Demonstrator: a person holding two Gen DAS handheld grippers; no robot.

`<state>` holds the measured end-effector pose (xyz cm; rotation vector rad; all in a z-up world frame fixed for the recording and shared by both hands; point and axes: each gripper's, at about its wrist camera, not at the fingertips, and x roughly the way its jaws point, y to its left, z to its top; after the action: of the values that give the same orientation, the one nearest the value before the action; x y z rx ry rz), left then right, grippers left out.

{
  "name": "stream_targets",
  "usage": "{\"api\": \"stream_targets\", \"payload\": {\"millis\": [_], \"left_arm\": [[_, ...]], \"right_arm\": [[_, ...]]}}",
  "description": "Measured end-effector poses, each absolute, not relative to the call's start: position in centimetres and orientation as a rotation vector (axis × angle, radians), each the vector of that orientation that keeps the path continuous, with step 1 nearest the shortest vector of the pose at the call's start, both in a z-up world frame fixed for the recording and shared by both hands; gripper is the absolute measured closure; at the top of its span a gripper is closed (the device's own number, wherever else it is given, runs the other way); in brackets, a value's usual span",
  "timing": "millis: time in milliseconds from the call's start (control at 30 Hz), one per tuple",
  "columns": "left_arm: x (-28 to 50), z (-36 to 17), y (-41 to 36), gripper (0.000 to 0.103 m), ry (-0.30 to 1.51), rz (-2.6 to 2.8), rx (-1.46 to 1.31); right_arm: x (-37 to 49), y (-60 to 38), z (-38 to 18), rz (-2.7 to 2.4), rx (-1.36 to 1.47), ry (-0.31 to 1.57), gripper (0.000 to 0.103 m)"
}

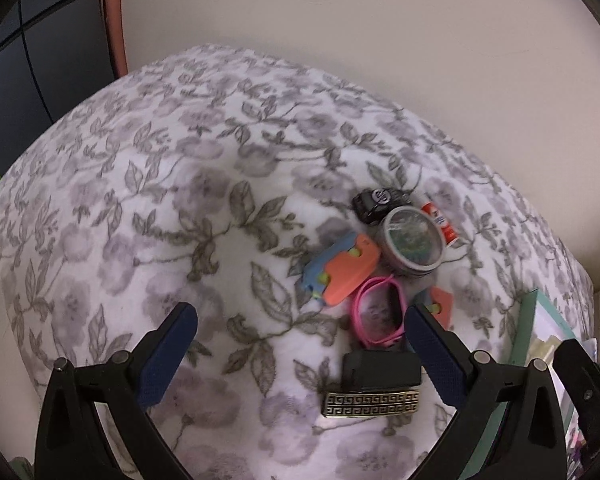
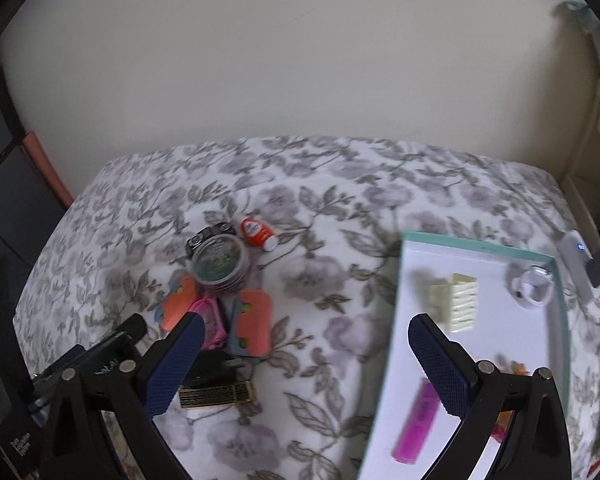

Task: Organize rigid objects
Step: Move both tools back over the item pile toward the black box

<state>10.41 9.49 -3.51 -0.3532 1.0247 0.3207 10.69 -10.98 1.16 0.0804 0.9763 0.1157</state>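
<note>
On the floral blanket (image 1: 148,208) you had the loose items bunched in one cluster: round tin (image 1: 411,245) in the middle, black car-shaped piece (image 1: 374,202) touching its far side, red-and-white tube (image 1: 440,222) just beside it. Orange-and-blue toy (image 1: 340,274) sat against the tin's near-left side, pink band (image 1: 378,316) next to it, second orange piece (image 1: 440,306) partly hidden behind your left finger pad. Black block (image 1: 380,368) with the gold key-pattern bar (image 1: 372,402) lay nearest.

Your left gripper (image 1: 300,320) hung above the blanket, fingers spread wide, holding nothing. Right gripper (image 2: 306,330) likewise spread, empty.

The teal-edged tray (image 2: 480,250) was right of the cluster, well apart, holding a cream clip (image 2: 462,300), white ring-shaped item (image 2: 534,286) and magenta marker (image 2: 414,424).
</note>
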Motion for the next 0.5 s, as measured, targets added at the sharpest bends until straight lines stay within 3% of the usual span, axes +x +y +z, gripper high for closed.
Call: {"api": "stream_targets", "payload": {"millis": [500], "left_arm": [[10.0,-7.7,10.6,0.0,1.179,0.355,-0.435]], "right_arm": [[11.1,-9.4,-3.7,0.149,0.071,1.103,0.002]]}}
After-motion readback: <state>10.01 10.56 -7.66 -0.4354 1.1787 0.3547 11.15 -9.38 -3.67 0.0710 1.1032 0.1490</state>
